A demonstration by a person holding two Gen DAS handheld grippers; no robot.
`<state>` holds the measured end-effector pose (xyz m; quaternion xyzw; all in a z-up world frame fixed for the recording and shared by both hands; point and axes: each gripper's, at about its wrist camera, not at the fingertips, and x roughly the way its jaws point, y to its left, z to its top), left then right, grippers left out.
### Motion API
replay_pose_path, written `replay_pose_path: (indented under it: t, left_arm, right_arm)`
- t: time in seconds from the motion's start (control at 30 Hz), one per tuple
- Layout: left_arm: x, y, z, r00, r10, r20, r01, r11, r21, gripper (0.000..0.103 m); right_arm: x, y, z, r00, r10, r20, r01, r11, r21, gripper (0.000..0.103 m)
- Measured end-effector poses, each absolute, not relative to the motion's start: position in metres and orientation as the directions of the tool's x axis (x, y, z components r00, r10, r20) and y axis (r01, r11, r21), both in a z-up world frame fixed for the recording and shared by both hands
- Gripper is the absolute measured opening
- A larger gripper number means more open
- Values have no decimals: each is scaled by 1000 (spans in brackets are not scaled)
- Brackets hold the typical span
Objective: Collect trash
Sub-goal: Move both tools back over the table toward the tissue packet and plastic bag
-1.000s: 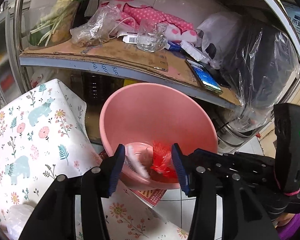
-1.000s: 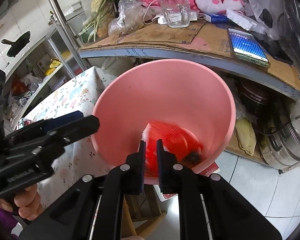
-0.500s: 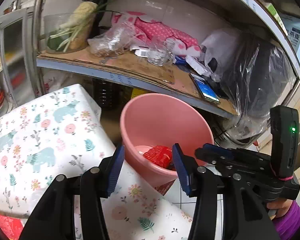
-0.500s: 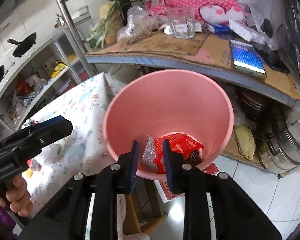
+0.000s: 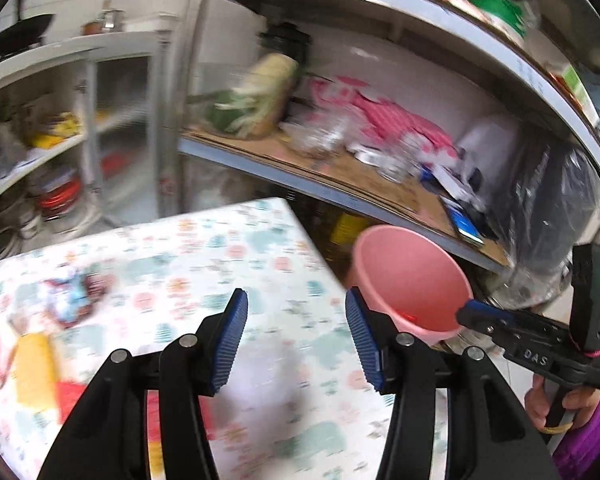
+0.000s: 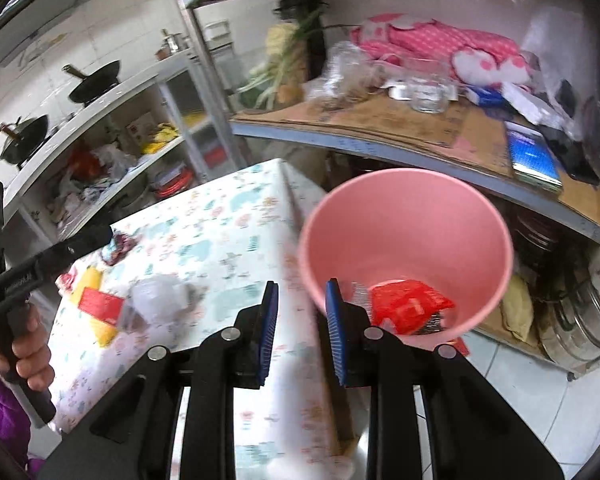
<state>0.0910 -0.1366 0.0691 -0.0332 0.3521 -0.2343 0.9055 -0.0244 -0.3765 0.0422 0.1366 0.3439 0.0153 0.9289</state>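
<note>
Right gripper (image 6: 298, 322): my jaws stand apart, nothing between them.
Pink bucket (image 6: 404, 216): just off the table's right edge; I see a red wrapper (image 6: 408, 304) at its bottom.
Table (image 6: 220, 232): floral cloth; clear crumpled plastic (image 6: 156, 298) and a yellow-and-red packet (image 6: 96, 300) lie toward its left edge.

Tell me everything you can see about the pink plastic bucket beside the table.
The pink plastic bucket is round, smooth and tapered, wider at its rim than at its bottom. It stands upright and open beside the corner of the table with the floral cloth, below the cardboard-lined shelf. Inside lie a crumpled red wrapper and a silvery one.
</note>
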Motion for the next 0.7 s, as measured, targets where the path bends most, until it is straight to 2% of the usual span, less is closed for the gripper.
replay_pose_path:
  t: [0.13,0.4,0.53,0.7]
  left_arm:
    - [78,-91,70,692,-381,-613,318,923,-215,57]
    - [49,1,67,761,-217,-611,161,976,-146,59]
    - [34,52,63,789,-112,-604,63,993,-103,61]
    - [32,104,52,783,-21,-621,-51,994,-97,63]
  right_arm:
    - [-21,-351,39,747,175,-641,14,960,279,25]
    - [-12,-304,35,713,253,-654,-72,954,292,25]
    - [-5,-290,34,700,281,-657,-97,948,303,35]
    - [5,-278,34,698,282,-658,-104,950,296,37]
